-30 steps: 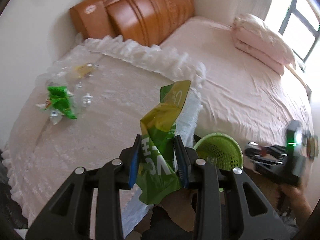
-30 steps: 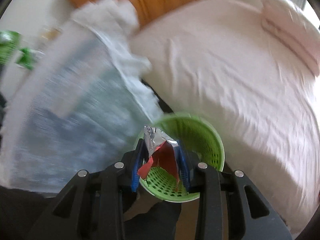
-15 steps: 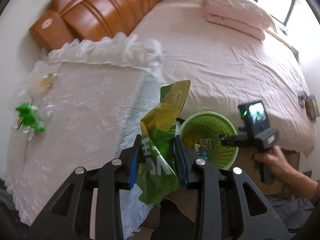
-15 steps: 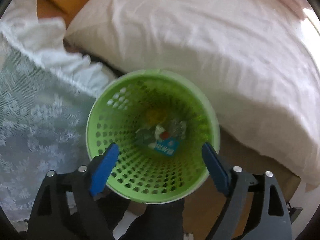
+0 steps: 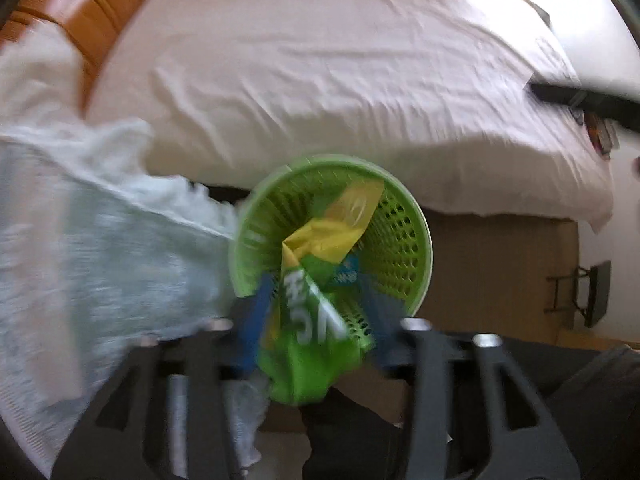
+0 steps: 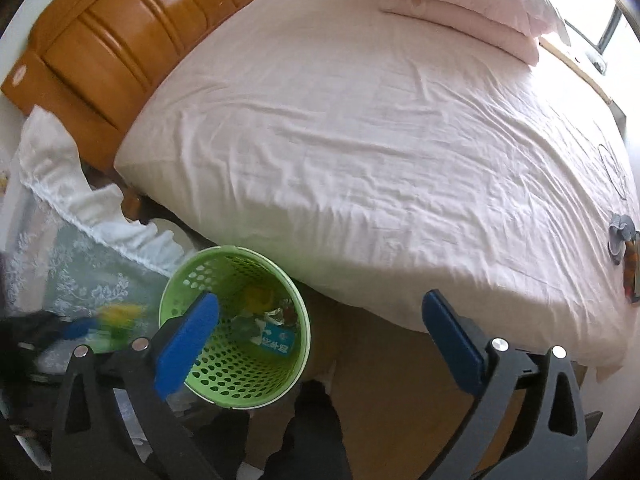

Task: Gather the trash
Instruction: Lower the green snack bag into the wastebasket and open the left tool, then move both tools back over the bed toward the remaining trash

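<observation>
Big bed with a wrinkled pale pink sheet (image 6: 380, 140) fills most of the right wrist frame — carved orange-brown wooden headboard (image 6: 120, 44) across the upper left, folded pink pillows (image 6: 472, 4) stacked at the top right. Bright daylight pours in from a window (image 6: 612, 20) in the upper right corner. Lower left there's a white lace cloth with a ruffled edge (image 6: 80, 240) draped over some furniture just beside the bed. Below the sheet's hem, the tan bed base (image 6: 392, 380) shows in the lower middle. The left wrist view is motion-blurred — same bed and lace.
</observation>
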The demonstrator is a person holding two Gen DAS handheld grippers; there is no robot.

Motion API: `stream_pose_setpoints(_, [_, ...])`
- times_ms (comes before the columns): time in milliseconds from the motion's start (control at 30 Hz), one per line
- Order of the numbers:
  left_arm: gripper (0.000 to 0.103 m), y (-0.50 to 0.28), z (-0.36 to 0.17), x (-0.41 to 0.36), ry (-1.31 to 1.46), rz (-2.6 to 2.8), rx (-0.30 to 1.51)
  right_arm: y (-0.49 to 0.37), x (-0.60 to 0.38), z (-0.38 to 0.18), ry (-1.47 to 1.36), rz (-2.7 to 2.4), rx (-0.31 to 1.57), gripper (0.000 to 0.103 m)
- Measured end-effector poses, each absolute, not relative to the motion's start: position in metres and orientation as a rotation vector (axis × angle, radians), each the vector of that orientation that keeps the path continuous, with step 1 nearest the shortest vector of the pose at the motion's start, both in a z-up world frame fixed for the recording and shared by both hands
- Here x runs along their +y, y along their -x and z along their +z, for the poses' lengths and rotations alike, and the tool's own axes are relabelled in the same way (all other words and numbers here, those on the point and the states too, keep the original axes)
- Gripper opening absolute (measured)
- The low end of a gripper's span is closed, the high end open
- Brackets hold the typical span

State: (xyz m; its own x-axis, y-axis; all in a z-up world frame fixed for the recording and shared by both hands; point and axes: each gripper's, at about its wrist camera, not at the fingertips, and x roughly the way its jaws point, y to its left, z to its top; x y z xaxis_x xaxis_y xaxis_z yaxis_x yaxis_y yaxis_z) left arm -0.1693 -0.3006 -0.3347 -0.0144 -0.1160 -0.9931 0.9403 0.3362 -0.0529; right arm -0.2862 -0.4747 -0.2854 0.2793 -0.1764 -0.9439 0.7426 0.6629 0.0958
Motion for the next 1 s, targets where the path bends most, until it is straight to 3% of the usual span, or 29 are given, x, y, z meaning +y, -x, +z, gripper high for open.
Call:
stream_pose_setpoints(100, [0.083, 0.183, -0.359, -0.305, -0.909, -1.026, 1.292, 0.284, -0.478, -0.289, -0.596, -0.666, 1.13, 0.101])
stream_pose_setpoints(433, [0.089, 0.179, -0.35, -0.299, -0.868, -0.998, 1.303, 0.275, -0.472, -0.297, -0.621, -0.64, 1.146, 0.101])
stream_pose_setpoints(633, [0.089, 0.148, -0.275, -0.271, -0.771, -0.9, 1.166, 0.247, -0.454, -0.25, -0.617, -0.536, 1.054, 0.101])
stream_pose_setpoints(767, [0.096, 0.112, -0.195, -0.225, -0.601, -0.791, 1.049, 0.216, -0.425, -0.198, -0.527, -0.442, 0.973, 0.101])
stream_pose_setpoints(1000, [0.096, 0.071, -0.106, -0.14, -0.438, -0.56, 0.922, 0.148, -0.348, -0.115, -0.351, -0.234, 0.871, 0.101])
